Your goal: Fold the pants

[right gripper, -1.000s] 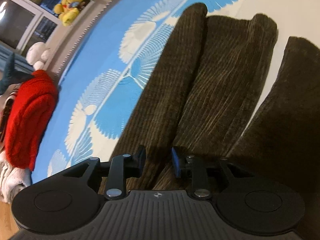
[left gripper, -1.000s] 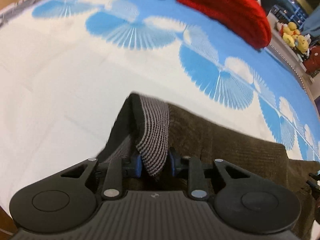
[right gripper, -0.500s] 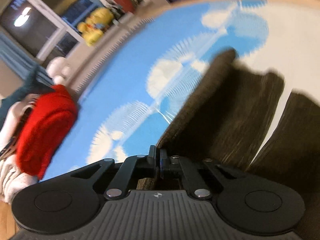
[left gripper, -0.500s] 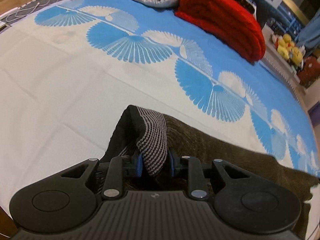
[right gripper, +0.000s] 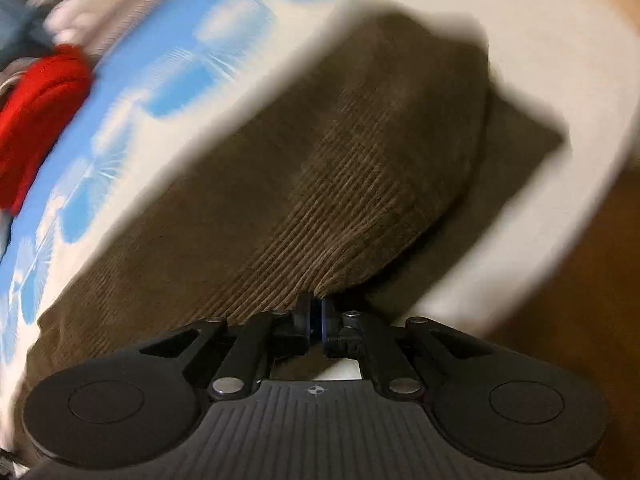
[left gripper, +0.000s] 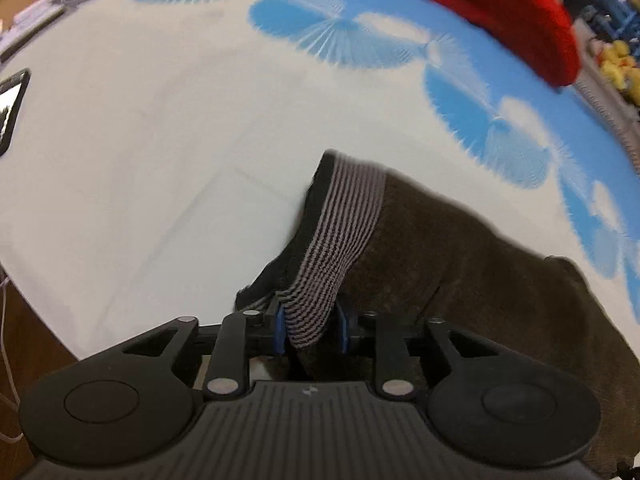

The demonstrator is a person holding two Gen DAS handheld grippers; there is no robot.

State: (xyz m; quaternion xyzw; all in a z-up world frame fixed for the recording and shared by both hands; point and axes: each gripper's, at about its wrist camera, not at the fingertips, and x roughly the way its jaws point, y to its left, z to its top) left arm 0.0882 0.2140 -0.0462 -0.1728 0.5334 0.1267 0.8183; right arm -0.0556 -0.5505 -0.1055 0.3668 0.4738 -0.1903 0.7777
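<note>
Dark brown corduroy pants lie on a bed sheet printed with blue fans. Their grey-striped waistband rises between the blue pads of my left gripper, whose jaws are opening slightly while the pads still touch the band. My right gripper is shut on a pinch of the pants' leg fabric, which is lifted and draped over the rest of the garment. The right wrist view is blurred by motion.
A red knitted blanket sits at the far side of the bed, also in the right wrist view as the red blanket. Yellow plush toys lie beyond it. A dark flat device lies at the sheet's left edge. Wooden floor borders the bed.
My right gripper went from open over the pants' legs to shut on the fabric and swept sideways with it. The left gripper shifted a little, still holding the waistband.
</note>
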